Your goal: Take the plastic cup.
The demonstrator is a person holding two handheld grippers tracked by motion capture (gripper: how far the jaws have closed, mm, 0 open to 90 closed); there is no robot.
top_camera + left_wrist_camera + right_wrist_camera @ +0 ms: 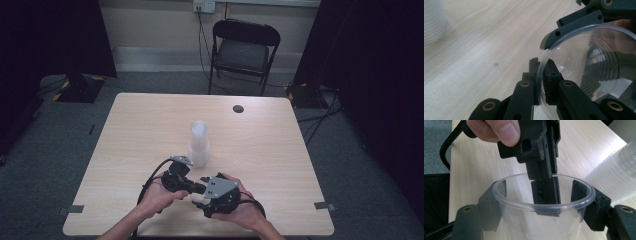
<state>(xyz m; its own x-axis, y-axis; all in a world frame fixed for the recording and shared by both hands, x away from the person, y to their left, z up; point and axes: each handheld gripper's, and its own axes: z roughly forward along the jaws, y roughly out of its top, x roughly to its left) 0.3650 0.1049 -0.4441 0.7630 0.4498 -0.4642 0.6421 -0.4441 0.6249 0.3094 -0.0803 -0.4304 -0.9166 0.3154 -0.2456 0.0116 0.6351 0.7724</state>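
Near the front edge of the worktop (150, 125), the clear plastic cup (541, 220) is light, thin-walled and slick, easily crushed. The right tool (541, 202) clasps its body from outside; the left tool (543, 75) is pinched shut on its rim. Beyond stands the cup stack (198, 145), then open wood.

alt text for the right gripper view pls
A clear plastic cup sits between the right gripper's two black jaws, while the left gripper reaches down and pinches its far rim. A stack of cups lies at right on the wooden table.
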